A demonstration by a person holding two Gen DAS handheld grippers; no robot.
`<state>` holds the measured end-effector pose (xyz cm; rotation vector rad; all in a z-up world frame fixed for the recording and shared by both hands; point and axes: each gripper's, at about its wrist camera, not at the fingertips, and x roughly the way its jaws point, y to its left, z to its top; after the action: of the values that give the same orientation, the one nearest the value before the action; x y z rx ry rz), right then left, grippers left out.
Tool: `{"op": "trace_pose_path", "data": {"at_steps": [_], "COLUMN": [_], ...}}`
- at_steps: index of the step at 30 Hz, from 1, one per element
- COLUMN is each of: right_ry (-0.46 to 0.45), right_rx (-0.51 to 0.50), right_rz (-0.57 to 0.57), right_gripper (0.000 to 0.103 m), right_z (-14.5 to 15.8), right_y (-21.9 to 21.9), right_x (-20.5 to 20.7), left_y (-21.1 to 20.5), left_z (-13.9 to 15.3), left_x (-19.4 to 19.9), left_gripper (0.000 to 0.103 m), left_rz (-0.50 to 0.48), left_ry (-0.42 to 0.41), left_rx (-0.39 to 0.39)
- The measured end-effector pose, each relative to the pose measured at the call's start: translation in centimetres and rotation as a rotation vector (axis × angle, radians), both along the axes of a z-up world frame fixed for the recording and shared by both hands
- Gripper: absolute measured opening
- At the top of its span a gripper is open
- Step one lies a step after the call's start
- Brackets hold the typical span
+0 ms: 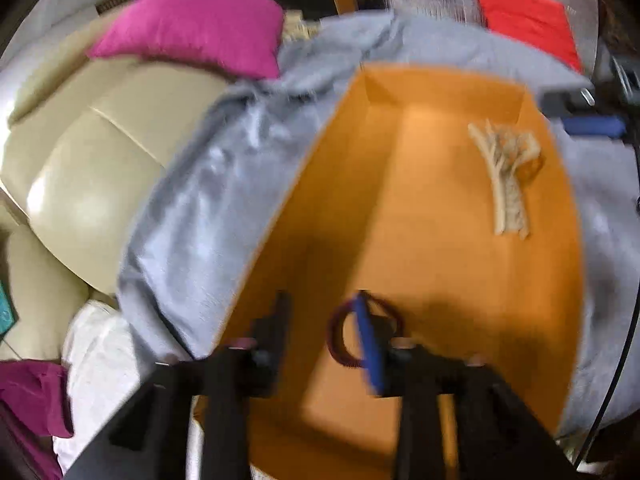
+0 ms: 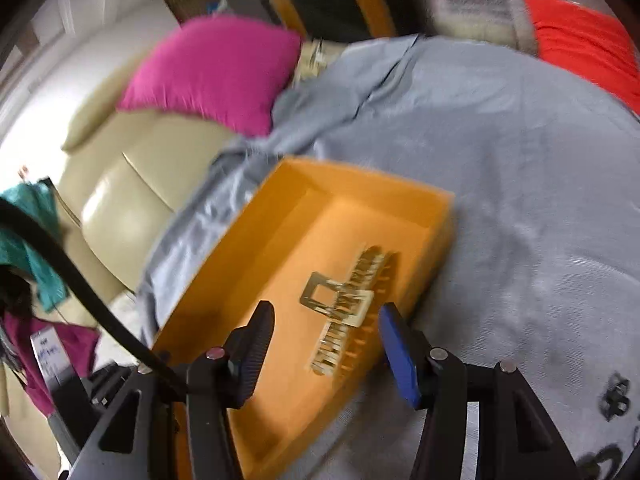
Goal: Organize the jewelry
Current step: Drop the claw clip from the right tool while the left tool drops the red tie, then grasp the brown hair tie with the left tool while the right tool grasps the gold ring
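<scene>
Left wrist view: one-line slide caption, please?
Open left tongs above orange box, dark red bracelet looped around one finger.

The tray (image 1: 420, 208) is plain orange, inside and on its walls. In it lies a pale gold, ribbed piece (image 1: 506, 176) and a dark maroon ring (image 1: 340, 344). The cloth (image 2: 520, 168) under the tray is light grey, with black marks near one edge. One pillow (image 1: 192, 28) is magenta, another (image 2: 584, 44) bright red. The sofa (image 1: 88, 152) is cream. A teal cloth (image 2: 32, 236) hangs at the side. Each gripper, left (image 1: 324, 340) and right (image 2: 324, 344), has a black frame, one black finger and one blue finger (image 2: 400, 360).
</scene>
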<state>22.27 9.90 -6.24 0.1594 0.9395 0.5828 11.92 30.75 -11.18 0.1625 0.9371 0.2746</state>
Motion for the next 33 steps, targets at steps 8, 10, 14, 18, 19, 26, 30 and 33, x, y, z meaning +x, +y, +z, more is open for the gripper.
{"op": "trace_pose_path", "data": {"at_steps": [8,10,14,18,19,26,30,33], "right_ry": [-0.03,-0.028,0.0,0.051,0.067,0.175,0.209,0.21], "right_rx": [0.058,0.072,0.124,0.161,0.168,0.273,0.294,0.293], "right_rz": [-0.186,-0.247,-0.359,-0.419,-0.429,-0.473,-0.512,-0.51], "right_gripper": [0.058,0.058,0.057,0.055,0.054,0.054,0.054,0.054], "right_z": [1.2,0.5,-1.5,-3.5,-4.0,-6.5,-7.7,-8.0], "right_y": [-17.3,-22.3,-30.2,-34.6,-35.3,-38.5,-39.2,-39.0], "right_x": [-3.8,-5.1,-6.9,-7.0,-6.7,-5.4,-4.4,-3.7], "left_y": [-8.0,-11.4,-18.3,-24.7,-26.1,-31.2,-31.7,-31.7], "left_z": [6.7,7.4,6.2,2.3,0.9,-2.9,-3.9,-4.2], "left_x": [-1.2,-0.8,-0.1,1.1,1.5,3.0,4.1,4.5], "left_gripper": [0.05,0.05,0.05,0.047,0.039,0.034,0.035,0.035], "left_rz": [-0.18,-0.255,-0.392,-0.501,-0.526,-0.646,-0.646,-0.651], "left_ry": [-0.174,-0.176,-0.141,-0.052,-0.022,0.105,0.143,0.149], "left_rx": [-0.021,-0.043,-0.097,-0.187,-0.218,-0.329,-0.389,-0.423]}}
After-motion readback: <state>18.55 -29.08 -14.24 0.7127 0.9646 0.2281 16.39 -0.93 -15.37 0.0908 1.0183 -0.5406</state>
